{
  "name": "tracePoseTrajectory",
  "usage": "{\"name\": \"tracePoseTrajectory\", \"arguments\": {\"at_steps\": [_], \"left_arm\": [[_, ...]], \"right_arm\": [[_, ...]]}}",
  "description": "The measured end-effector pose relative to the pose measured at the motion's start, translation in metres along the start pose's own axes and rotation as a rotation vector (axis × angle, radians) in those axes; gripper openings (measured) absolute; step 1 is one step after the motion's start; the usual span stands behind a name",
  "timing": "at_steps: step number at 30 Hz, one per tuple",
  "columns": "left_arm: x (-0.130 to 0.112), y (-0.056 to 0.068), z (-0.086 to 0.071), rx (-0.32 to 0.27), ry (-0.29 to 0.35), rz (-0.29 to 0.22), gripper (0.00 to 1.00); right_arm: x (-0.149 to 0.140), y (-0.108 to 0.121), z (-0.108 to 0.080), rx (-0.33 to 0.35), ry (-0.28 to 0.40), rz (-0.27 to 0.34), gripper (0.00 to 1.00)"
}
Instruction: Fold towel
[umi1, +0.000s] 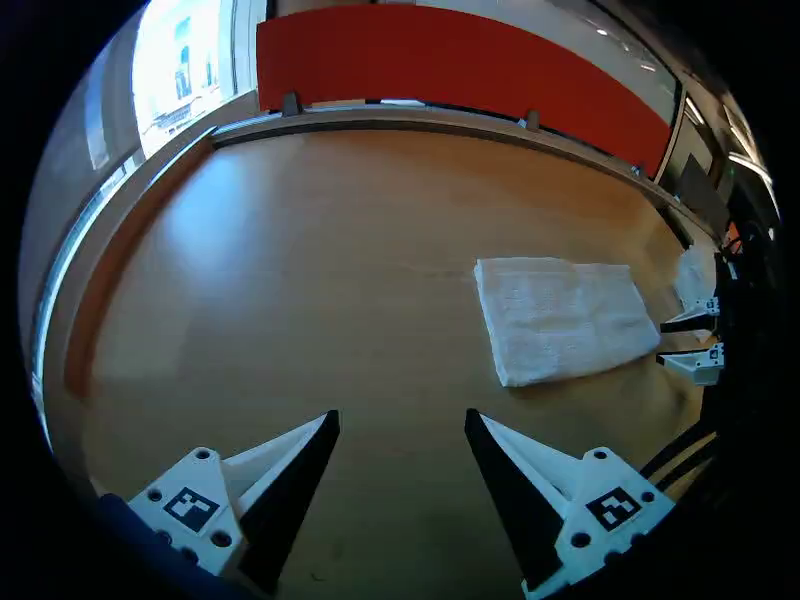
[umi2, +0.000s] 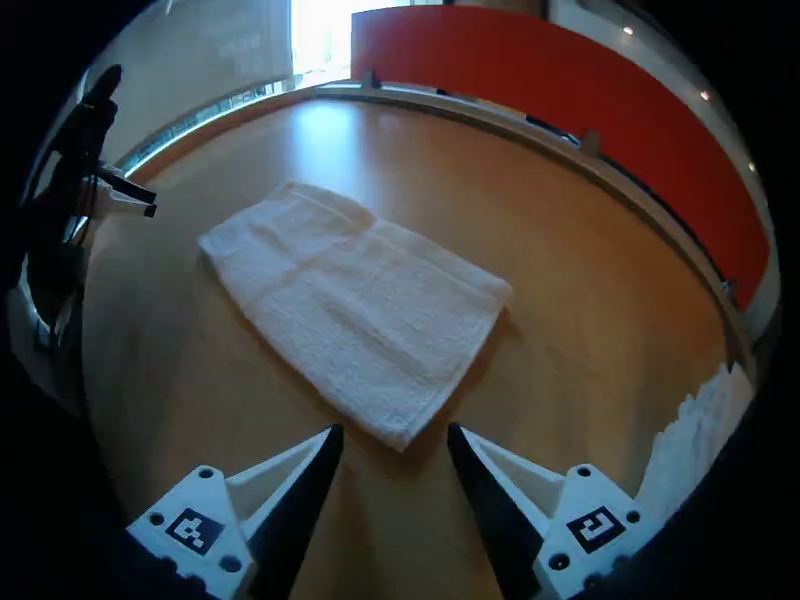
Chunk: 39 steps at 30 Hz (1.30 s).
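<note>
A white towel (umi1: 560, 315) lies folded flat on the wooden table (umi1: 300, 280), at the right of the left gripper view. My left gripper (umi1: 400, 420) stands open well to the left of it, with bare wood between its fingers. In the right gripper view the same towel (umi2: 355, 300) spreads across the middle, its near corner just ahead of my right gripper (umi2: 393, 432), which is open and holds nothing. The right gripper (umi1: 695, 345) also shows at the towel's right edge in the left gripper view. The left gripper (umi2: 125, 195) appears far off at the left in the right gripper view.
A red panel (umi1: 450, 60) runs along the table's far edge, with bright windows (umi1: 180, 70) beside it. More white cloth (umi2: 700, 430) lies at the table's right edge in the right gripper view. Bare wood stretches left of the towel.
</note>
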<state>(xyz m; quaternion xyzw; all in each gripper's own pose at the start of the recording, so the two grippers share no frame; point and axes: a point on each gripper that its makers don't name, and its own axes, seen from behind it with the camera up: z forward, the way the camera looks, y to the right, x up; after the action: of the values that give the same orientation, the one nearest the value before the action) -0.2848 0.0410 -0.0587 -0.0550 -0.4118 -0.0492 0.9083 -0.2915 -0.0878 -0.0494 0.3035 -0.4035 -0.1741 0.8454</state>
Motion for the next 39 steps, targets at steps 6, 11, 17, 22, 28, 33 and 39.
{"name": "tracePoseTrajectory", "arguments": {"at_steps": [6,11,17,22,28,33,39], "left_arm": [[-0.003,-0.001,-0.002,0.001,-0.002,-0.002,0.93],[-0.006,0.0,-0.003,0.0,-0.005,-0.004,0.93],[-0.006,-0.002,-0.004,0.001,-0.005,0.0,0.93],[-0.006,-0.003,-0.003,0.001,-0.005,0.002,0.93],[-0.006,-0.002,-0.003,-0.001,-0.007,0.004,0.94],[-0.007,-0.002,-0.003,-0.002,-0.009,0.007,0.94],[-0.007,-0.002,-0.003,-0.004,-0.009,0.006,0.93]], "right_arm": [[-0.004,0.001,0.0,0.015,-0.022,-0.011,0.55],[-0.005,0.0,0.0,0.034,-0.028,-0.014,0.41],[-0.008,0.001,0.0,0.043,-0.036,-0.018,0.31],[-0.009,0.002,0.001,0.04,-0.037,-0.033,0.24],[-0.008,0.001,0.001,0.043,-0.032,-0.036,0.08],[-0.006,0.001,0.0,0.037,-0.023,-0.048,0.02],[0.007,0.001,-0.004,0.023,0.001,-0.056,0.02]]}}
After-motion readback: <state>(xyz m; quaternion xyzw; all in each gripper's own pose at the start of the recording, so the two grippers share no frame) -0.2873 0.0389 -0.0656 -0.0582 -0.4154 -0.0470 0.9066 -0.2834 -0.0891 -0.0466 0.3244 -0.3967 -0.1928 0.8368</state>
